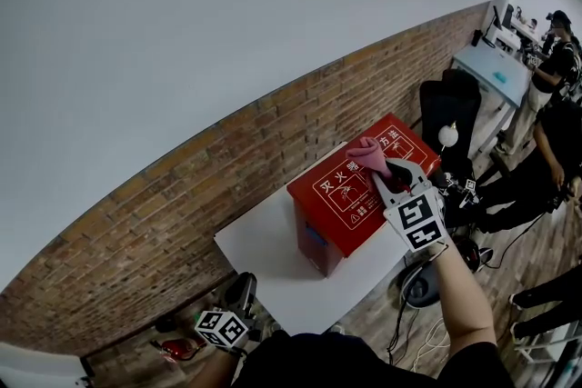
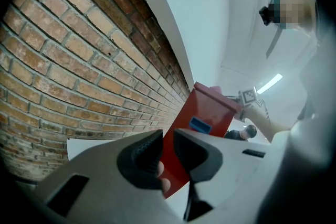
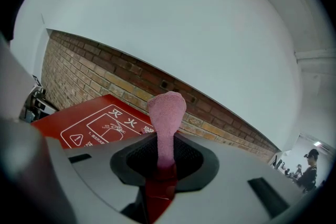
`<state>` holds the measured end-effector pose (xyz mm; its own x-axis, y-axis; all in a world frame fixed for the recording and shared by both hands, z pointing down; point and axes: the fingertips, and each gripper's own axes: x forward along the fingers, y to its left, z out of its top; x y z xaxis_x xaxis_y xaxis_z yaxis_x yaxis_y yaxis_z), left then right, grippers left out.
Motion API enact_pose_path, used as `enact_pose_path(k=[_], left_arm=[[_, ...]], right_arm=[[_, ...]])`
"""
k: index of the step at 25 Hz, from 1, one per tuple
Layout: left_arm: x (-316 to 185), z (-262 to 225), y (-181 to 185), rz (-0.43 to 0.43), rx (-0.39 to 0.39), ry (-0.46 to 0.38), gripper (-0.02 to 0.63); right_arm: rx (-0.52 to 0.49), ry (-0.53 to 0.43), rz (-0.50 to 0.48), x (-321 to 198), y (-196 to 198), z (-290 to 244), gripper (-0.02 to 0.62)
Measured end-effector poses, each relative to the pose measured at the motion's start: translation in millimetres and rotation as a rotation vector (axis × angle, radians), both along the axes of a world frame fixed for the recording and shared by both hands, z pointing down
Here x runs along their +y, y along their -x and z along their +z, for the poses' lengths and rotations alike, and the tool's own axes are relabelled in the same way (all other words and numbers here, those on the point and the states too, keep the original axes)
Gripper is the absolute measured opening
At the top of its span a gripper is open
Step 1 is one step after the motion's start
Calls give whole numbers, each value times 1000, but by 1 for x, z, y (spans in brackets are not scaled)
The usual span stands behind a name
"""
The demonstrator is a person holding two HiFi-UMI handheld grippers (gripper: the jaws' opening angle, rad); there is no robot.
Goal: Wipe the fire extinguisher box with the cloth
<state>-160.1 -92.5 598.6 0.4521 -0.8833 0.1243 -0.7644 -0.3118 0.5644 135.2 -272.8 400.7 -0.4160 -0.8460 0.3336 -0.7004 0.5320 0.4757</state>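
The red fire extinguisher box (image 1: 350, 195) with white print on its lid stands on a white table (image 1: 264, 259) against a brick wall. My right gripper (image 1: 386, 173) is over the lid, shut on a pink cloth (image 1: 367, 152) that bunches up beyond the jaws. In the right gripper view the cloth (image 3: 167, 112) rises from my right gripper (image 3: 165, 153) above the box lid (image 3: 94, 126). My left gripper (image 1: 242, 293) hangs low at the table's near left corner, away from the box. Its jaws stand a narrow gap apart in the left gripper view (image 2: 168, 140), holding nothing, with the box (image 2: 197, 123) seen beyond.
A brick wall (image 1: 182, 186) with white wall above runs behind the table. A black chair (image 1: 450, 104) and a light desk (image 1: 496, 68) stand to the right, with people (image 1: 555, 59) near them. Cables and a round base (image 1: 420, 286) lie on the wooden floor.
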Motion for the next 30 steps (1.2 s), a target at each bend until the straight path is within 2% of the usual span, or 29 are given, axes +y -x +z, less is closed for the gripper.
enact_pose_path(k=[14,30], left_arm=[[-2,2,8,-28,-4,9,78],[-3,4,12,-31,-5,10,78]], right_arm=[[-24,33,-46,17,27,1,89],[-33,62,-164,47,74,2,89]])
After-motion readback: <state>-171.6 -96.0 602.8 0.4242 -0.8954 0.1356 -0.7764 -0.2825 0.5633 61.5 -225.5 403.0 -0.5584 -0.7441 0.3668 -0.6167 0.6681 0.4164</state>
